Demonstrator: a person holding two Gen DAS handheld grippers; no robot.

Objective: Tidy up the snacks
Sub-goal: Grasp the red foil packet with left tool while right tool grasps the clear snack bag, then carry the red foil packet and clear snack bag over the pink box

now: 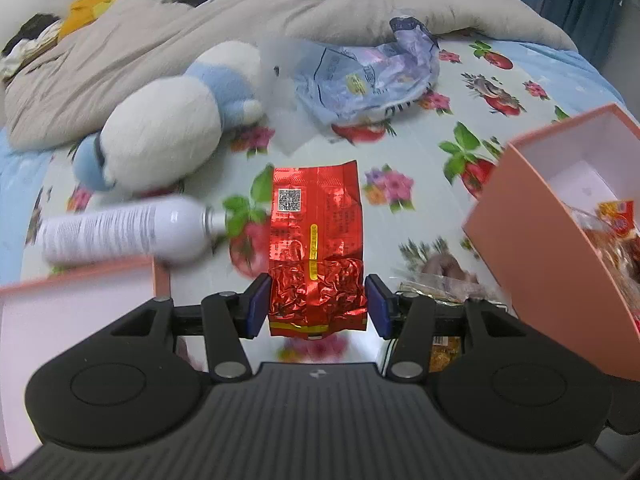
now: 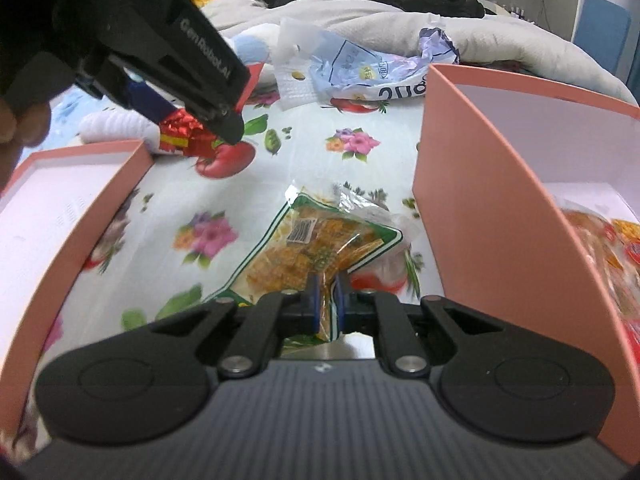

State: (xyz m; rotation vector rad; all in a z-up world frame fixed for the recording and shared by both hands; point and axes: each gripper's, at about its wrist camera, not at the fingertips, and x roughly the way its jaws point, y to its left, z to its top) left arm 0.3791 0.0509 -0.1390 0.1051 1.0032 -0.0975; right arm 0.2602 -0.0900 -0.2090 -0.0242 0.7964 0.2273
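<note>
In the left wrist view my left gripper (image 1: 318, 306) is shut on the crinkled lower end of a red foil packet (image 1: 316, 236), one blue pad on each side, holding it over the floral bedsheet. The same gripper and red packet (image 2: 188, 132) show at upper left in the right wrist view. My right gripper (image 2: 326, 300) is shut on the corner of a clear green-edged bag of orange snacks (image 2: 316, 252) lying on the sheet, just left of the pink box (image 2: 472, 216), which holds several snack packets.
A pink box lid (image 2: 72, 208) lies at the left. A white spray bottle (image 1: 120, 232), a blue-and-white plush toy (image 1: 168, 124) and a crumpled blue-white plastic bag (image 1: 368, 76) lie on the bed. A grey duvet (image 1: 200, 28) is heaped behind.
</note>
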